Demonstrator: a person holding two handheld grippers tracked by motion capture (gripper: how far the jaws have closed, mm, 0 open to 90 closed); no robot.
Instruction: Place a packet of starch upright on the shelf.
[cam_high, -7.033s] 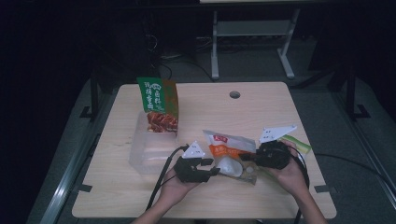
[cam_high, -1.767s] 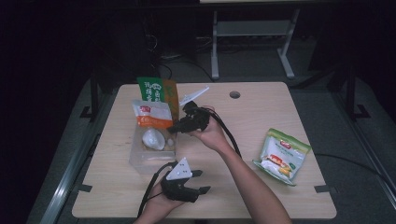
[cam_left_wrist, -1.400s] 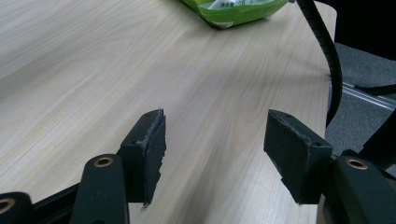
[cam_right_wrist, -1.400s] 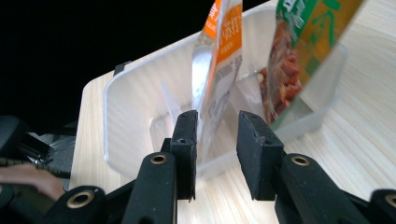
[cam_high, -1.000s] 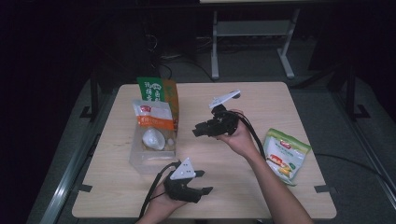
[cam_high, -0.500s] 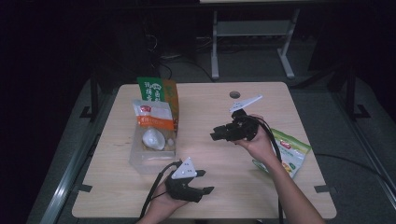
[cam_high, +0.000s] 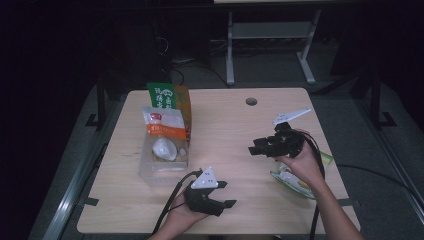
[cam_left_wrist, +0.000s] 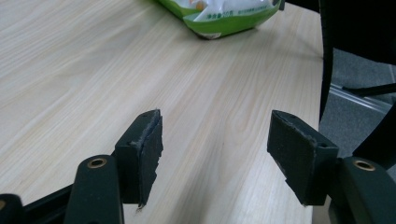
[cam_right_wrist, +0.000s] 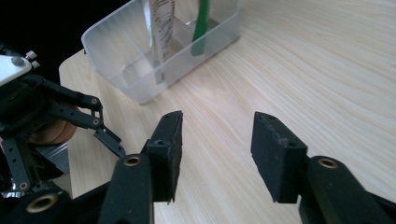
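Green-and-white snack bag (cam_high: 296, 181) flat at the right side of the tabletop (cam_high: 225, 120), close to its edge, partly hidden under the right hand. Right gripper (cam_high: 256, 146) held above the wood just beside the bag, fingers apart and empty, aimed left toward the clear bin (cam_high: 150, 172) rather than at the bag. Left gripper (cam_high: 227, 194) near the front edge, fingers spread, holding nothing. Bin already carrying a white-orange pack (cam_high: 164, 125) and a pale round item (cam_high: 164, 148), with a green carton (cam_high: 165, 95) standing just behind it.

Risk, judged: sideways nudge from wrist or trailing cable likely to slide the bag off the edge. Glossy film probably slippery, so shallow pinch on a corner likely to slip. Hard squeeze liable to crush the contents.

Left gripper view: fingers (cam_left_wrist: 140, 158) wide open over bare wood. Bag lying at the top of the frame, well apart from the fingers, green sealed edge toward the camera, puffy, shiny, printing too cropped to read.

Right gripper view: fingers (cam_right_wrist: 275, 154) open, nothing between. Bin ahead at upper left, tall packs upright inside. Bag behind the camera, so full turn needed before any grab. Risk of clipping the left gripper, close at frame left.
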